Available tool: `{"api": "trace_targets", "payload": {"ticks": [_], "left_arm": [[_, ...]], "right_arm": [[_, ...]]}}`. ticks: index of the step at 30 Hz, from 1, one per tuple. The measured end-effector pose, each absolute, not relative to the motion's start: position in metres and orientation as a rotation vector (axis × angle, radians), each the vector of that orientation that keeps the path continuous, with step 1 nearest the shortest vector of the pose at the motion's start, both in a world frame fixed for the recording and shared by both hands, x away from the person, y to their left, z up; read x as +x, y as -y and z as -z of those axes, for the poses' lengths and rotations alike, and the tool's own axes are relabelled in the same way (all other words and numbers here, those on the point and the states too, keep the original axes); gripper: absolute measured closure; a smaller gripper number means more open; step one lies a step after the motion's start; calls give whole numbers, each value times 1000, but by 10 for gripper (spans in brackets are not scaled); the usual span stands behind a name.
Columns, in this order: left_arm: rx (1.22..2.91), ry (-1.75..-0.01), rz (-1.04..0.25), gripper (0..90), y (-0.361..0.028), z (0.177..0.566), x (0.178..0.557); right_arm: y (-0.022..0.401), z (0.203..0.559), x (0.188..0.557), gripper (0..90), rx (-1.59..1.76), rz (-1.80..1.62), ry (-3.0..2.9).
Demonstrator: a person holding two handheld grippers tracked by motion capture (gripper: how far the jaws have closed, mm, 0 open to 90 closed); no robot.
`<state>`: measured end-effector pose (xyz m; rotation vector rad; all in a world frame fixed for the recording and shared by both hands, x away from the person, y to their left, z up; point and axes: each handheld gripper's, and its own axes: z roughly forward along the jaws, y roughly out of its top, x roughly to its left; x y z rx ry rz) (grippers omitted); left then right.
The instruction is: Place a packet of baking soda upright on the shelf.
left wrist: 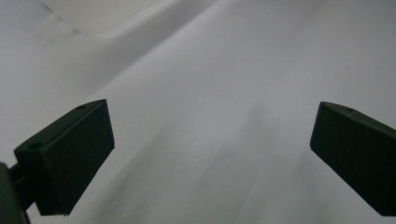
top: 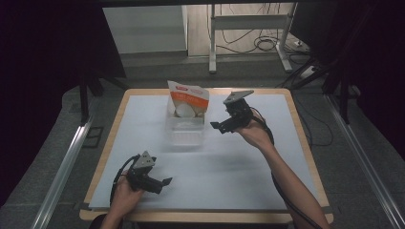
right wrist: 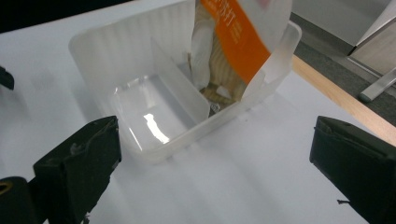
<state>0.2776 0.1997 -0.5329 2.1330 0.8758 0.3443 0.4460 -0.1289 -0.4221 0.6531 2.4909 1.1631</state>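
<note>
Snack packet (top: 187, 100) stands in the far compartment of the divided plastic tray (top: 184, 133) near the bench's far edge; right hand-held gripper (top: 224, 125) hovers beside it, jaws apart and empty (the left (top: 165, 182) likewise, near the front edge). A careless grab could tip the light tray.

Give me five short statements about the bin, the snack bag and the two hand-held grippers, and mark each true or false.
1. The snack bag stands in the far compartment of the clear plastic bin. True.
2. The near compartment holds a second bag. False: it is empty.
3. The right hand-held gripper is open beside the bin. True.
4. The left hand-held gripper grips the bin. False: it is open over the white table cover, far from the bin.
5. The bag is blue. False: orange and white.
</note>
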Motion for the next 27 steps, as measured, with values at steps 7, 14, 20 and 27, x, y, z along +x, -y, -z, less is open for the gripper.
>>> {"api": "trace_targets", "payload": {"ticks": [7,14,20,27], "left_arm": [[2139,-874,-346,0,-199,533,277],[2137,-872,-349,0,-199,532,277],[2142,-867,-346,0,-198,532,276],[2143,-870,-347,0,-198,532,276]], "right_arm": [[139,436,432,22,642,-1136,-2507],[152,440,420,22,638,-1139,-2480],[163,442,408,22,615,-1135,-2465],[176,448,395,24,645,-1099,-2478]]}}
